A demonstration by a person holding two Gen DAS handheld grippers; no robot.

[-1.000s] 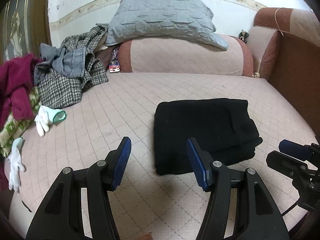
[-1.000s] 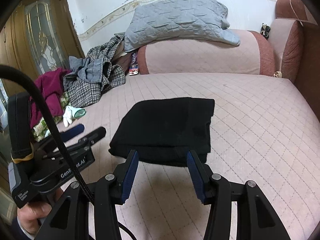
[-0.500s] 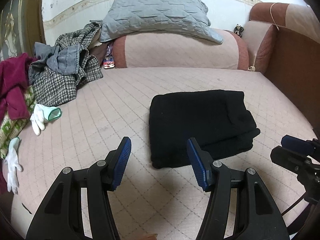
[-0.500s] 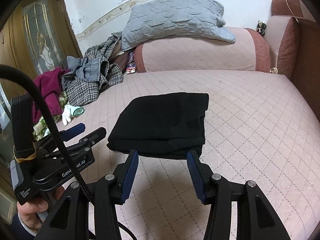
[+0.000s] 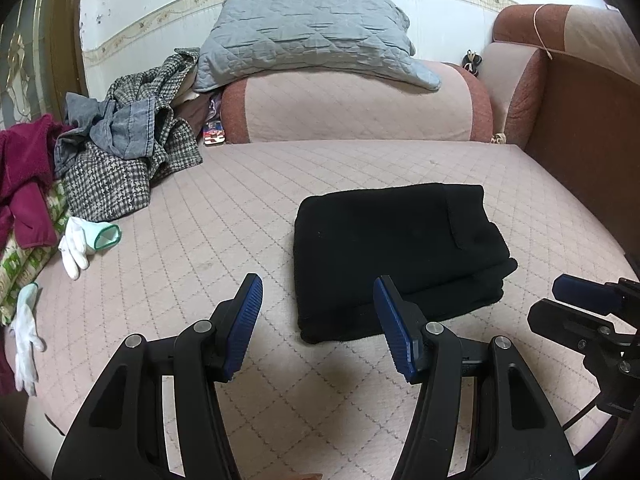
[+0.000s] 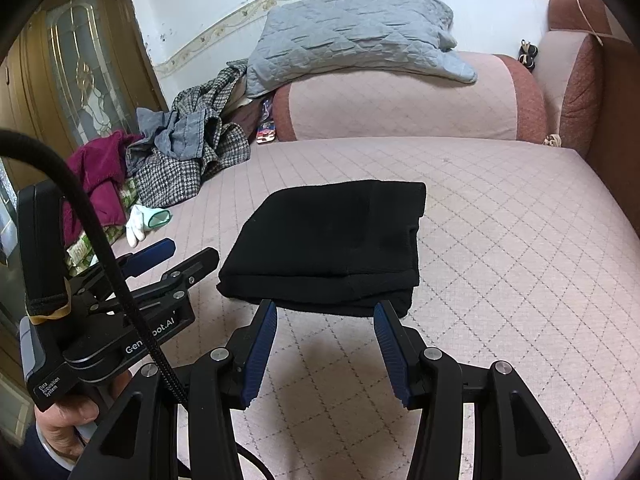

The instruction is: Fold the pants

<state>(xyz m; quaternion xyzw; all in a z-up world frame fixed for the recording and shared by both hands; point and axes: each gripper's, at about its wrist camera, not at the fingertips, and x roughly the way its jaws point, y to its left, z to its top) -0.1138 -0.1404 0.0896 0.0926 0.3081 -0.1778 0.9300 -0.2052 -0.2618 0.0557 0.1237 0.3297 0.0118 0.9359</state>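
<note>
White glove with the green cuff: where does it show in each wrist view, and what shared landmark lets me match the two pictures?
Left wrist view: the white glove lies at the left edge of the pink bed, left of the folded black pants.
Right wrist view: the glove sits left of centre, just beyond the left tool.
Shared landmark: the grey quilted pillow on the bolster.

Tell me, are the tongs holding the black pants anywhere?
No. Both the left tongs and right tongs are open and empty; the folded black pants lie free on the bed.
</note>
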